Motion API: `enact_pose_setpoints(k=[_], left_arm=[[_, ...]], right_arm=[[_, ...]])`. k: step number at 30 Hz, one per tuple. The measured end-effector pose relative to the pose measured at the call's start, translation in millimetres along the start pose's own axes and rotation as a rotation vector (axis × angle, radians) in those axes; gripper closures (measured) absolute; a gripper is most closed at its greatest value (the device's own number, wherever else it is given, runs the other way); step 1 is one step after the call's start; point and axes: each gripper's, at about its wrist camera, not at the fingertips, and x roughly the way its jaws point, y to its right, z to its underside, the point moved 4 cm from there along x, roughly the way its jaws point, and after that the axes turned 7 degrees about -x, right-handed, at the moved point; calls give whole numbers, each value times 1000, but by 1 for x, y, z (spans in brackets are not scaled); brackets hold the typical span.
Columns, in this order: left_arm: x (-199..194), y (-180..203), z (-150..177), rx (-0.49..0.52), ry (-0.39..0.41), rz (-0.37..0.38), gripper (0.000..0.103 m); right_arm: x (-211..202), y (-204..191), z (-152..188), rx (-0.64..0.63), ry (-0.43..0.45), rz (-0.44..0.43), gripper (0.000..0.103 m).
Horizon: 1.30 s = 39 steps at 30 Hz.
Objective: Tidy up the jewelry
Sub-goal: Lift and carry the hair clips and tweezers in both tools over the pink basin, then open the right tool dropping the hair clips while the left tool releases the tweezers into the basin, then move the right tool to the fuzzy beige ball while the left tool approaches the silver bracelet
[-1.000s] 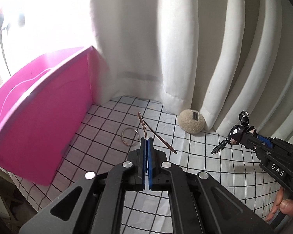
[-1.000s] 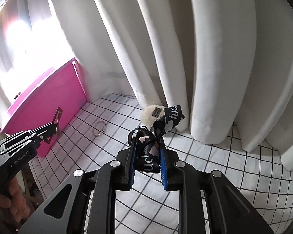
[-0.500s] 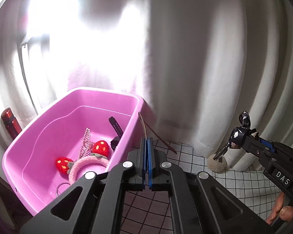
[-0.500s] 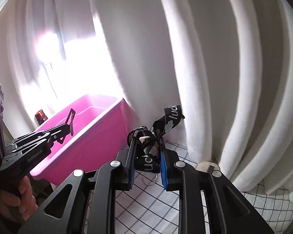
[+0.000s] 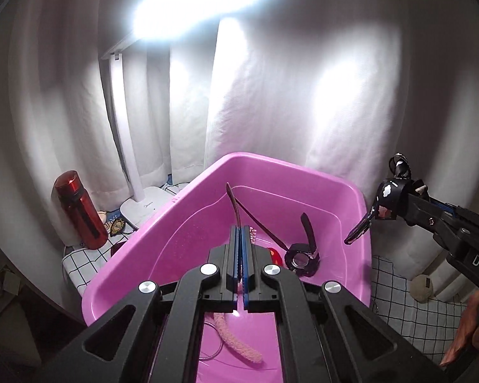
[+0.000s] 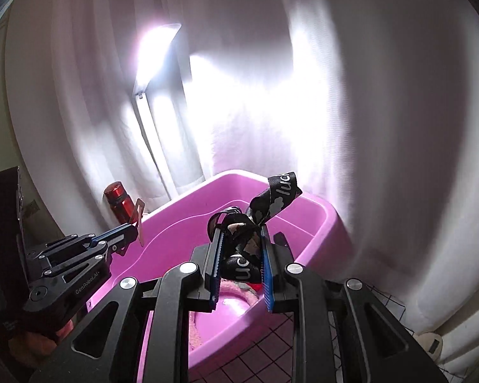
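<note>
My left gripper (image 5: 241, 233) is shut on a thin brown hair clip (image 5: 236, 207), whose two legs stick out past the fingertips above the pink tub (image 5: 303, 172). In the right wrist view the same left gripper (image 6: 134, 229) holds the clip (image 6: 139, 217) over the tub's left rim. My right gripper (image 6: 241, 233) is shut on a black ribbon bow (image 6: 239, 249) with white lettering, just over the tub's (image 6: 332, 223) near right side. From the left wrist view, the right gripper (image 5: 395, 204) hangs with the bow (image 5: 386, 198) above the tub's right rim.
In the tub lie a black watch (image 5: 300, 257), a red strawberry piece (image 5: 275, 255), a pink fuzzy headband (image 5: 236, 335) and a thin hoop (image 5: 210, 351). A red bottle (image 5: 80, 210) and white lamp base (image 5: 143, 204) stand left. A beige stone (image 5: 423, 284) rests on the checked cloth (image 5: 415, 312).
Both grippers have swung left and risen from over the checked cloth to above the pink tub, each still holding its item. The tub's inside has come into view.
</note>
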Motion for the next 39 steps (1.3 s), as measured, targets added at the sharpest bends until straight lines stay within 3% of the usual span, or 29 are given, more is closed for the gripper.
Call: enact_pose_setpoints(k=[7,13,15,16,17,19,20,21,26,39], left_arm=[[31,-29,15,-40,-112,-36,101],[48,-41,27,-68,-202,-70,101],[50,-45,29,-83,-216,-83,100],[51,-48,29,-86,-219,-91,98],[52,-50,29,-86,-224,-104,89],[53,-54,29,-91,-226,-131,52],[51,-57,28,-101,-217,-149,29],[46,-58,25,-111,-189,-149,23],[42,-59,21,-82,-171,-183,16],[30,-54,25,-90,-176,-180,14]], right_arm=[[58,-31,-6,-45,-133,-43,83],[91,-30,6,-45,-286,6,81],[93,-26,11,-41,-309,25,68],[94,-25,11,-41,-309,35,55],[97,-26,9,-44,-309,41,46],[94,-24,10,-41,-306,53,45],[96,-23,8,-38,-306,60,45],[95,-22,8,-36,-307,63,45],[89,-16,8,-1,-286,78,45],[54,-12,8,47,-215,70,43]])
